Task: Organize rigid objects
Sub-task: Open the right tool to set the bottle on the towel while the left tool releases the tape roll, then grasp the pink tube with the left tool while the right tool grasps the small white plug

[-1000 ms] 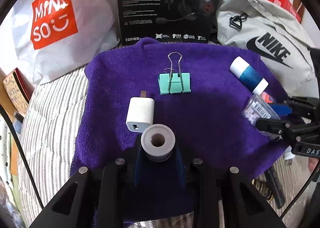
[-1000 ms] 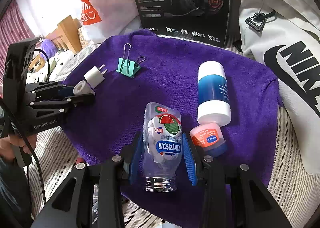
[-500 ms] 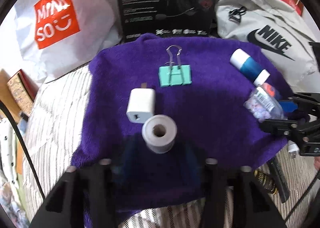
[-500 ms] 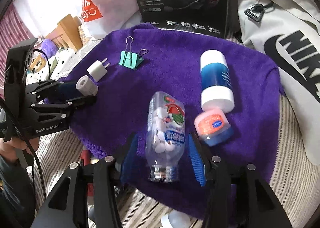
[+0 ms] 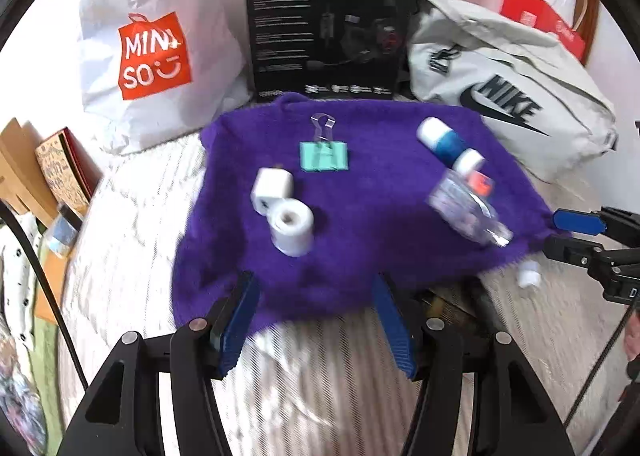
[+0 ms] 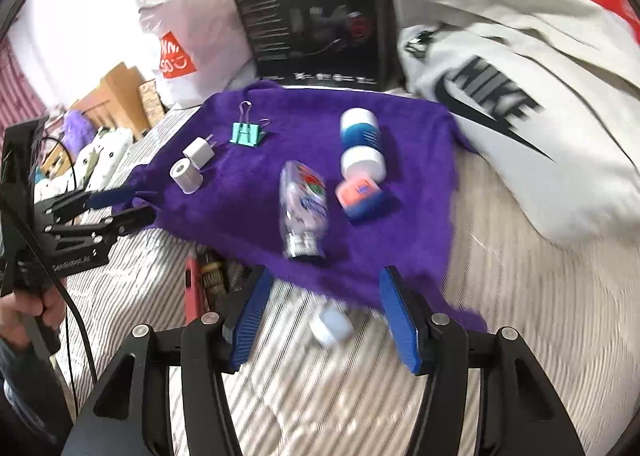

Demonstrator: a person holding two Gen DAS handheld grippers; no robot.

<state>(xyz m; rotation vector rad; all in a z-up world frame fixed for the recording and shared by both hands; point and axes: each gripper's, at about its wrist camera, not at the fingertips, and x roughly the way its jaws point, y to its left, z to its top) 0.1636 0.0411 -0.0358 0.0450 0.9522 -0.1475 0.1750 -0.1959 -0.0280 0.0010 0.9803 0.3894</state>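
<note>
Both claws are spread wide, nothing gripped. White tape roll [image 5: 291,226] is seen on purple towel [image 5: 360,256] ahead of left gripper [image 5: 316,320]; clear candy bottle [image 6: 304,211] ahead of right gripper [image 6: 326,320].

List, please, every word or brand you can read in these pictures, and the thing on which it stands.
"MINI SO": white shopping bag.
"NIKE": grey bag.
"G2": black headset box; its other print is too blurred.
Left gripper lettering: blurred.
Candy bottle and small jar labels: unreadable.

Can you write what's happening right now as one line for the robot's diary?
left gripper: open, empty | right gripper: open, empty | tape roll, candy bottle: lying on purple towel
</note>
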